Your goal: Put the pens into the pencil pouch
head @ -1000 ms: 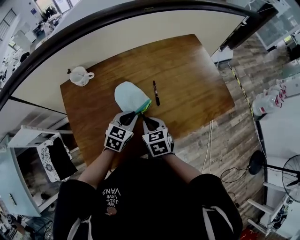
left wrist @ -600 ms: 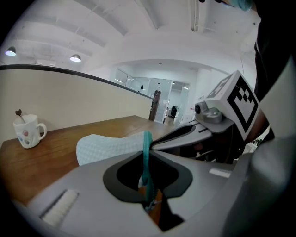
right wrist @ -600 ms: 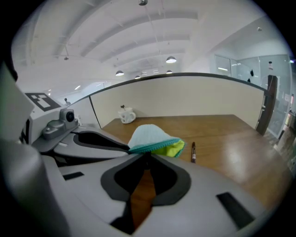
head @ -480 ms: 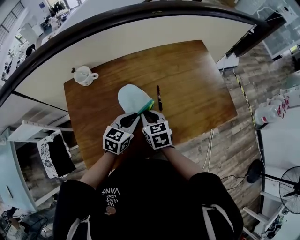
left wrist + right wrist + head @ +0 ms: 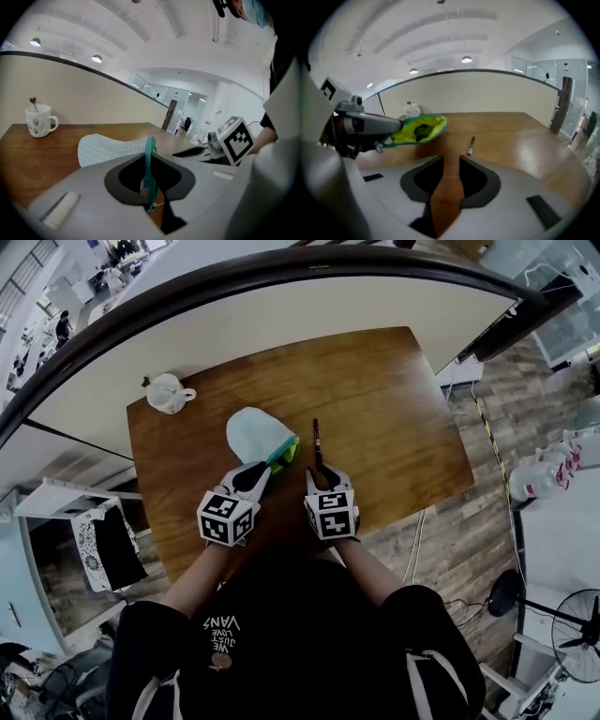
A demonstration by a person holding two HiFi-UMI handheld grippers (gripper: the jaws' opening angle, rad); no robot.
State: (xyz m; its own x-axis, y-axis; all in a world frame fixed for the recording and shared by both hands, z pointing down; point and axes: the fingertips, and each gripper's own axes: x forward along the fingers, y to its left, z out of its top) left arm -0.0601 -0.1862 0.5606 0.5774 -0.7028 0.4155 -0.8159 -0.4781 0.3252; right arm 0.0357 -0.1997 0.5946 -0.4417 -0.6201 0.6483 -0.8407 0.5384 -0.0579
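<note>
Left hand-held gripper (image 5: 265, 468), tilted down, clamps pouch (image 5: 255, 435) rim; right hand-held gripper (image 5: 323, 471) empty, jaws just opening, seemingly over pen (image 5: 317, 439).

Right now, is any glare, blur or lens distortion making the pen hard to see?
Head view: heavy fisheye bows the table; the pen is sharp but tiny. Right gripper view: soft ceiling-light glare on the table at right, clear of the pen. Left gripper view: dark corner vignette, no pen visible.

Wooden table (image 5: 394, 409) on plank floor (image 5: 478, 521) (ceiling lamps (image 5: 97, 58) lit).
</note>
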